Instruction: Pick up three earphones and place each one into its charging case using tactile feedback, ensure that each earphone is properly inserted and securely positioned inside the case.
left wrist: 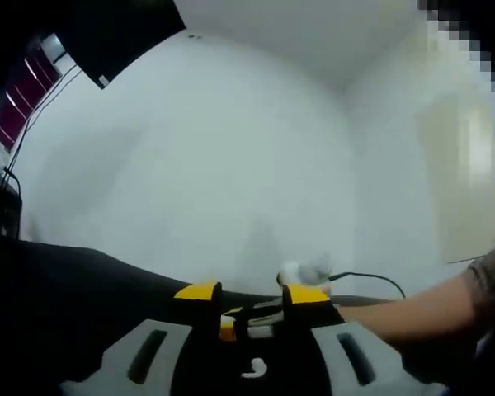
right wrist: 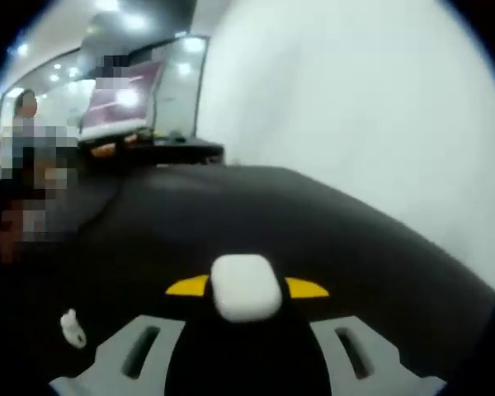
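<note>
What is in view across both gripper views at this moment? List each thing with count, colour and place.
charging case: one, white, lid closed, between the right gripper's yellow tips, right gripper view
earphone: one, white, loose on the black table, left of the right gripper, right gripper view
earphone at left gripper: one, white, low between the left gripper's jaws, left gripper view; whether it is gripped I cannot tell
table: one, black top, under both grippers
wall: white, behind the table
cable: one, thin, black, beyond the left gripper
person's arm: one, entering from the right, left gripper view
left gripper: grey jaws, yellow tips
right gripper: grey jaws, yellow tips
</note>
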`<act>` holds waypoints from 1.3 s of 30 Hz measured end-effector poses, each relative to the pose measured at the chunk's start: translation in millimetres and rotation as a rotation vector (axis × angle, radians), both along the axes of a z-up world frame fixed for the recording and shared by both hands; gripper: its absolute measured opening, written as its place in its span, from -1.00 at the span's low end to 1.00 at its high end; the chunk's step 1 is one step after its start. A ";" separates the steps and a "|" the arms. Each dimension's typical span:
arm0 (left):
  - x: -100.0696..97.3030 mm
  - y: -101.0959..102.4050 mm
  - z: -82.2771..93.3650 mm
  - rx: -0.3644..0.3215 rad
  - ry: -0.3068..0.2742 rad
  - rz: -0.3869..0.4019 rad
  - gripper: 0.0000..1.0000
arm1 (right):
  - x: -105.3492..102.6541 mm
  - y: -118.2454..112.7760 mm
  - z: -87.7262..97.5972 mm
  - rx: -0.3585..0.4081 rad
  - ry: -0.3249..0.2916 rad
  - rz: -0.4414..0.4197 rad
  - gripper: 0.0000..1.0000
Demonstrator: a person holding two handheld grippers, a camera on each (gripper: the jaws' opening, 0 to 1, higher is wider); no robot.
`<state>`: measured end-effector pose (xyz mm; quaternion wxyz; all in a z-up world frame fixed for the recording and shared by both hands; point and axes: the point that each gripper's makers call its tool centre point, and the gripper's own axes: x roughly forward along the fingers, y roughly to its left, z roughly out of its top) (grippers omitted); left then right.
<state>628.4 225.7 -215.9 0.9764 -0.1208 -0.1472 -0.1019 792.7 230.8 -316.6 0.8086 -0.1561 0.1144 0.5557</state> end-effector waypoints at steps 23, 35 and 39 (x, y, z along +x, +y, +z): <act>6.9 -1.6 1.2 0.009 0.008 -0.015 -0.41 | -121.6 -189.9 57.9 0.101 -0.060 -0.145 -0.32; 2.1 -12.7 -1.7 0.083 0.016 -0.016 -0.41 | -179.4 -198.2 24.1 0.064 0.001 -0.137 -0.32; 0.6 -12.2 -1.3 0.080 0.010 -0.017 -0.41 | -188.6 -195.5 19.8 0.058 0.009 -0.143 -0.32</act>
